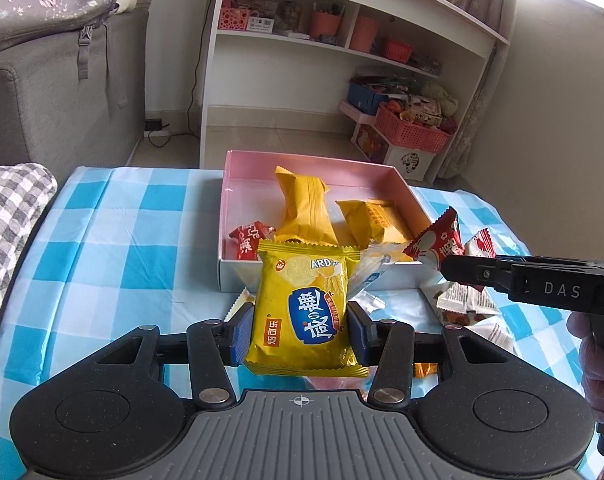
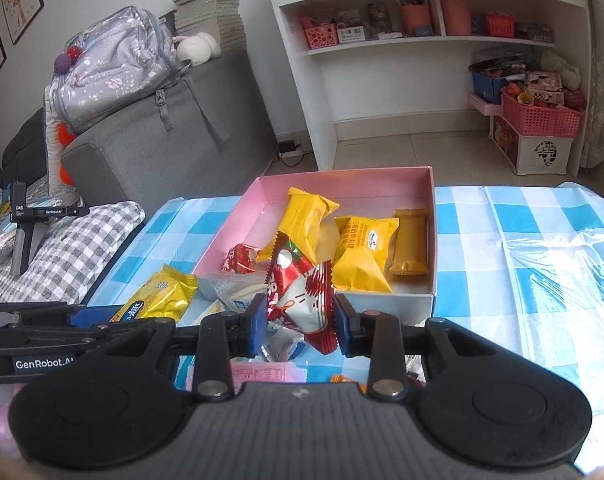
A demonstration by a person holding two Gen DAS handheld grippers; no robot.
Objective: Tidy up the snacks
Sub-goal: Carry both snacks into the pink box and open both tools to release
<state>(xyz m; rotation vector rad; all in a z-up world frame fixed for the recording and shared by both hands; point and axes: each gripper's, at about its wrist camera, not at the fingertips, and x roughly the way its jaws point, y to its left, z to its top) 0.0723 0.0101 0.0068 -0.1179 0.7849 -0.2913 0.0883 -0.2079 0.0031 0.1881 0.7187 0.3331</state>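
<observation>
Landmark: pink box [image 1: 310,160], open-topped, on a blue-and-white checked cloth [image 1: 114,240]
Left gripper [image 1: 300,330]: pads pinching the sides of a yellow cracker pack [image 1: 304,308], held upright just in front of the box's near wall, its top edge level with that wall
Right gripper [image 2: 298,320]: pads pressed on a red-and-white pack [image 2: 298,296], lifted at the box's near wall, its top leaning over the rim
Right gripper, left view: its black body [image 1: 542,284] reaches in from the right of the box, the red-and-white pack [image 1: 436,246] at its tip by the near right corner
Cracker pack, right view: [image 2: 158,294] left of the box's near corner, above the cloth
Inside the box: a long yellow pack [image 2: 310,220] lying toward the far wall; a yellow pack [image 2: 364,256] and a darker yellow bar [image 2: 410,242] against the right wall; a small red wrapper [image 2: 240,260] by the near left wall
In front of the box: a clear-wrapped snack [image 2: 238,294] on the cloth against the near wall; white packs with small print [image 1: 466,300] near the right corner
Beyond the box: white shelf [image 2: 422,40] with pink baskets; grey sofa [image 2: 162,152] to its left
</observation>
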